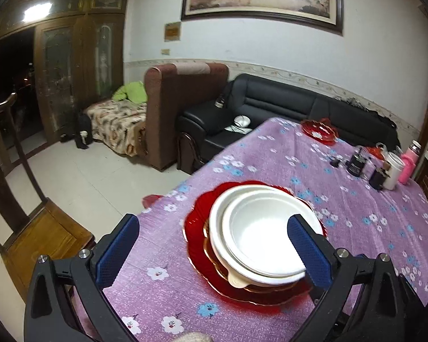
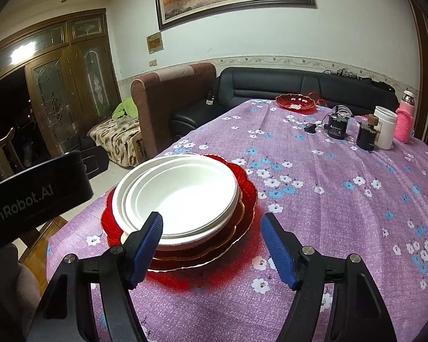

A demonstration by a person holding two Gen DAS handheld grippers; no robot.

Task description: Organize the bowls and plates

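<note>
Two white bowls sit nested on a gold-rimmed red plate, which lies on a larger scalloped red plate near the table's left edge. My left gripper is open wide just above and before this stack. Its right finger overlaps the bowls' right rim, and I cannot tell if it touches. In the right wrist view the white bowls and the red plate lie just ahead. My right gripper is open at their near edge, nothing pressed between its pads. The left gripper's body shows at the left.
The table wears a purple flowered cloth. At its far side stand a red dish, small black devices, a white jar and a pink-sleeved bottle. A wooden chair stands left of the table, sofas behind.
</note>
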